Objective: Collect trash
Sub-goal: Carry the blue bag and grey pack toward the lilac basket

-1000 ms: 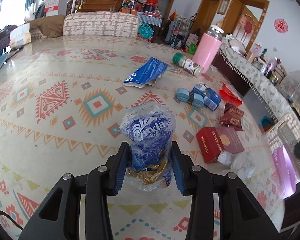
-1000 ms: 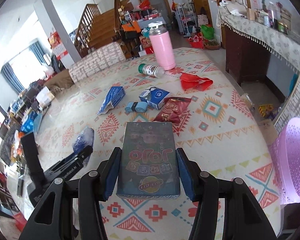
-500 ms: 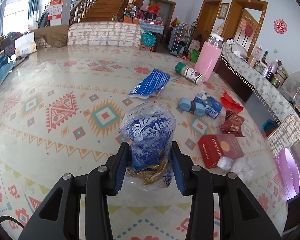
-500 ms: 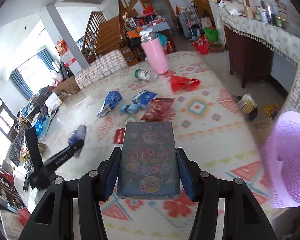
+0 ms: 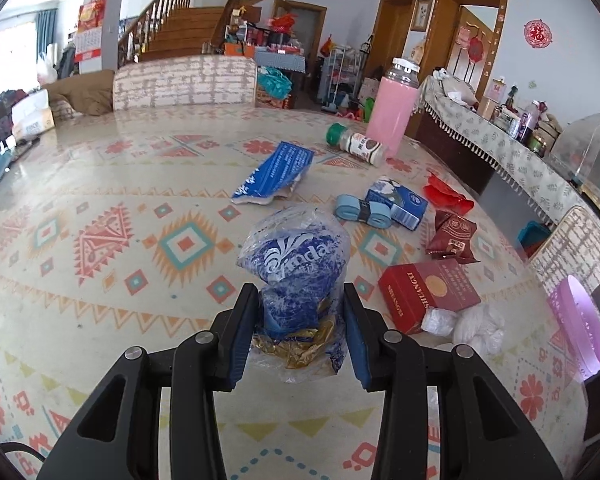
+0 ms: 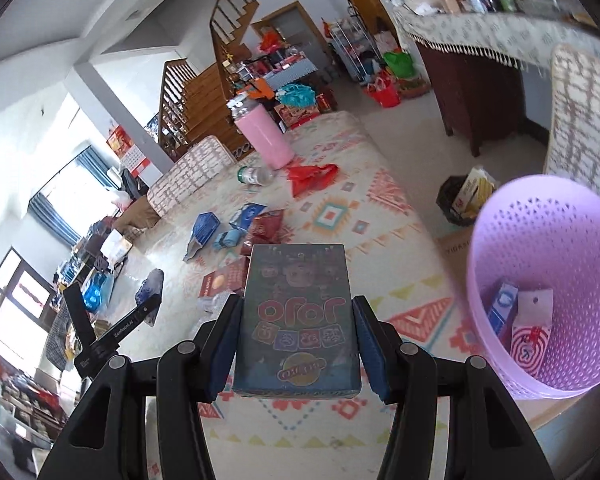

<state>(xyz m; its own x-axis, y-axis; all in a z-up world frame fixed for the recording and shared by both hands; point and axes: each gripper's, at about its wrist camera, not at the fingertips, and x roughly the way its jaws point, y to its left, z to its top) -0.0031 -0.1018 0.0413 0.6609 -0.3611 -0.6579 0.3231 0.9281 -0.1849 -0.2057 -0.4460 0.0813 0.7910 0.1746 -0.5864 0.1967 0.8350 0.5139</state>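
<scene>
My right gripper [image 6: 296,344] is clamped on a dark flat box [image 6: 298,316], its blue pads tight against both long sides. Over the last second the view has swung right: a purple basket [image 6: 540,384] that sat at the frame's far edge is now large and close on the right, its mouth open toward me, a few discarded pieces already lying inside. I judge the box is nearly ready to drop, though it is not yet over the rim.

My left gripper [image 5: 300,332] has barely moved. It pinches a crumpled blue bag [image 5: 296,276] above the patterned table [image 5: 100,184].

More trash lies ahead of it: a red box [image 5: 428,292], white wads [image 5: 476,324], a dark red pouch [image 5: 452,236], a blue packet [image 5: 276,172].

The basket stands past the table's right edge, beside a chair back [image 6: 584,120]. The air between box and basket looks free; the table's left half is bare.
</scene>
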